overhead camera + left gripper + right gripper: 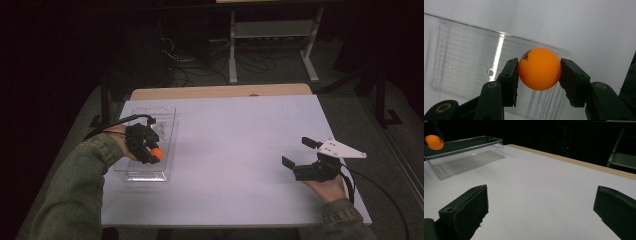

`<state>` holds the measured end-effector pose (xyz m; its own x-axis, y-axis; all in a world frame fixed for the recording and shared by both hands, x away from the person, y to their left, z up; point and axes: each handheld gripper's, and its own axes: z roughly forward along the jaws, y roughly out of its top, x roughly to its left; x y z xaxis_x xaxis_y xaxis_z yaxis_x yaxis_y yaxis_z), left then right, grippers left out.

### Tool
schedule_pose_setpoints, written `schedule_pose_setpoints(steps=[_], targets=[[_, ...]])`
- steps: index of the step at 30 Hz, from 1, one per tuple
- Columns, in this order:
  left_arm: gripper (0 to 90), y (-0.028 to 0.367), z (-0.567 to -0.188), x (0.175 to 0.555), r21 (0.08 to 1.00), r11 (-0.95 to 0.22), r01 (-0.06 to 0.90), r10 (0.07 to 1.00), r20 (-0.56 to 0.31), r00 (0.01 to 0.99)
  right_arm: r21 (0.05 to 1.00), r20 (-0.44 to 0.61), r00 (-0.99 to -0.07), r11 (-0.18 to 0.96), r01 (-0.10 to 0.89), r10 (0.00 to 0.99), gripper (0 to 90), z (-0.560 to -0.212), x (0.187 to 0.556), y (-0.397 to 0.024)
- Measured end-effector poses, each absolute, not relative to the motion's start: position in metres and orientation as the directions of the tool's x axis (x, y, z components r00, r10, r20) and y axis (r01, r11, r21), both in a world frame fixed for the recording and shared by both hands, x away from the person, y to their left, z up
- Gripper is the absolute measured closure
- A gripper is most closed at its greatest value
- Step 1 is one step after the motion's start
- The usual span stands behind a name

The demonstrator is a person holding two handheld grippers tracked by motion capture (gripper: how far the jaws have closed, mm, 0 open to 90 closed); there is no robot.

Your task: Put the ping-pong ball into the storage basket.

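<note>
Left tool (539,71) pinches ball (539,68) above tray (461,62); right tool (541,212) spread, idle.

Ball, orange with a dark print mark near its top, sits squarely between both pads of left tool, pads pressing on its two sides. In the high view the ball (157,152) is held over the clear tray (145,175), toward its near end, at the left side of the white surface (235,150); whether it touches the tray floor cannot be told. Tray is a long clear rectangular box, no other contents seen. Left tool (150,150) is gripped in the left hand (122,142), cable trailing away behind. Right tool (295,152) rests in the right hand (327,187) at the right side of the surface, well apart from the tray, jaws wide with nothing between them, grey plate on top.
</note>
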<state>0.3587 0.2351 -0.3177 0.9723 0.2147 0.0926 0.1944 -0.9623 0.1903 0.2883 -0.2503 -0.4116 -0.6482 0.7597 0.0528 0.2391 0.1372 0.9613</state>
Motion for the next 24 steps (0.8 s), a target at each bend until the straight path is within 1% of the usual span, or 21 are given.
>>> schedule_pose_setpoints(steps=[16,24], targets=[[50.6,0.237,-0.336,0.364,0.170,-0.961,0.218,0.232,0.068,0.970,0.961,0.052,-0.647,0.137,0.239,0.761,0.0,-0.411,0.288,-0.251],[50.6,0.236,-0.342,0.365,0.171,-0.962,0.213,0.226,0.065,0.972,0.962,0.051,-0.645,0.137,0.238,0.762,0.0,-0.411,0.287,-0.251]])
